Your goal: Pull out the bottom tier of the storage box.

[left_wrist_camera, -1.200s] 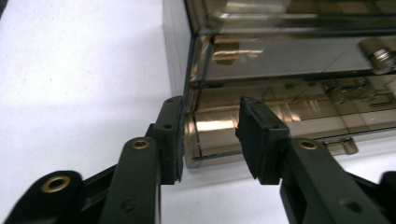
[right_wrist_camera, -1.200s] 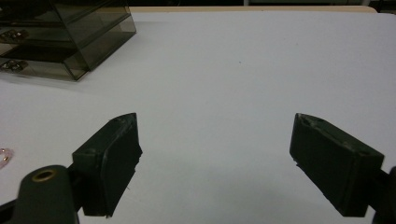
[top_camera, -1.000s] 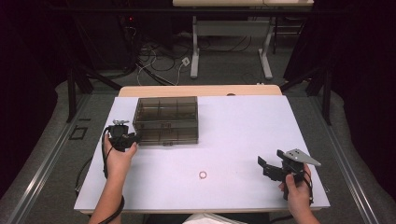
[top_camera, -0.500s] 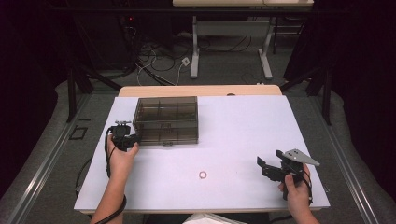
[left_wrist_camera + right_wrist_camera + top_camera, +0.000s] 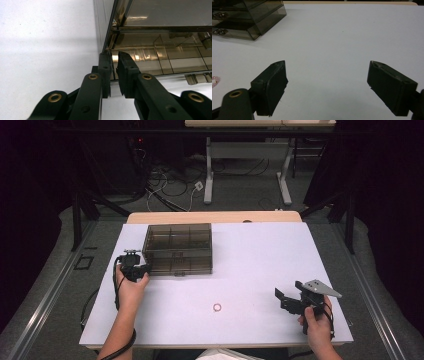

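High view puts the left gripper (image 5: 142, 268) at the near left corner of the smoky compartment box (image 5: 178, 248), jaws nearly pressed together there; right gripper (image 5: 283, 299) hovers spread wide, pink ring (image 5: 217, 307) on the table off its left jaw

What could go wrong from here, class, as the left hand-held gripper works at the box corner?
1. The left hand-held gripper stands nearly closed at the very corner of the box, so its hold may slip or nudge the box.
2. The ring lies loose on the table, away from the open right hand-held gripper; a sweep could knock it off.
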`<action>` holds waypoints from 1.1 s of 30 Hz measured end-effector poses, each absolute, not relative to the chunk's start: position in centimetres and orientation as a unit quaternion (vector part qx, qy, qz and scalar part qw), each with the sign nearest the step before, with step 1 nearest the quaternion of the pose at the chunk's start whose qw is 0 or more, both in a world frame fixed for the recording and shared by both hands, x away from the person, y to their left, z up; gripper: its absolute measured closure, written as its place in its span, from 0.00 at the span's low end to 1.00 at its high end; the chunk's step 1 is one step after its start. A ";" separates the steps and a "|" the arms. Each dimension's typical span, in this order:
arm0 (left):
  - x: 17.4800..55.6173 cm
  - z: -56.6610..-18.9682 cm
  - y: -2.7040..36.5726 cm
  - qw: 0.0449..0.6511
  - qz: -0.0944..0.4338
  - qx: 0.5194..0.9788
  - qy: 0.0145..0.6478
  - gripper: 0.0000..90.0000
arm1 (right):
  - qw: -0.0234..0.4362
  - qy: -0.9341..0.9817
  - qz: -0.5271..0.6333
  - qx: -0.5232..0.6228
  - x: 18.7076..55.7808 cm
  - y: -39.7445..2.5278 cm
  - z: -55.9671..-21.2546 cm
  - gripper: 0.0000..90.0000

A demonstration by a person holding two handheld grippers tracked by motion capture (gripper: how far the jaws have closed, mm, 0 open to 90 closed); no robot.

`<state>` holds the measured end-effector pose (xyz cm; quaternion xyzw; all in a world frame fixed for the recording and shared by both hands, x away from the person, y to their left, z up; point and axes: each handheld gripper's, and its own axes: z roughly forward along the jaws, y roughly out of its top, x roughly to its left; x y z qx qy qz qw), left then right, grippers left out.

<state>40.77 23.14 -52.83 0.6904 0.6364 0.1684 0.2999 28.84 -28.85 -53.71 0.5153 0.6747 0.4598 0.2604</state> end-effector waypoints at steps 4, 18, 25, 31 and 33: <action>40.8 -52.9 22.9 0.299 0.172 0.691 0.636 0.92 | 0.261 0.675 0.460 0.514 28.9 -28.8 -53.7 0.17; 40.9 -53.2 22.5 0.286 0.188 0.688 0.640 0.97 | 0.258 0.678 0.457 0.514 28.9 -28.7 -53.8 0.17; 40.9 -53.3 22.4 0.286 0.192 0.686 0.641 0.98 | 0.258 0.677 0.458 0.515 29.0 -28.7 -53.9 0.17; 40.8 -53.3 22.4 0.289 0.190 0.679 0.647 0.99 | 0.256 0.679 0.458 0.513 28.9 -28.7 -53.8 0.17; 40.8 -53.3 22.4 0.290 0.191 0.678 0.648 0.99 | 0.257 0.679 0.457 0.513 29.0 -28.7 -53.8 0.17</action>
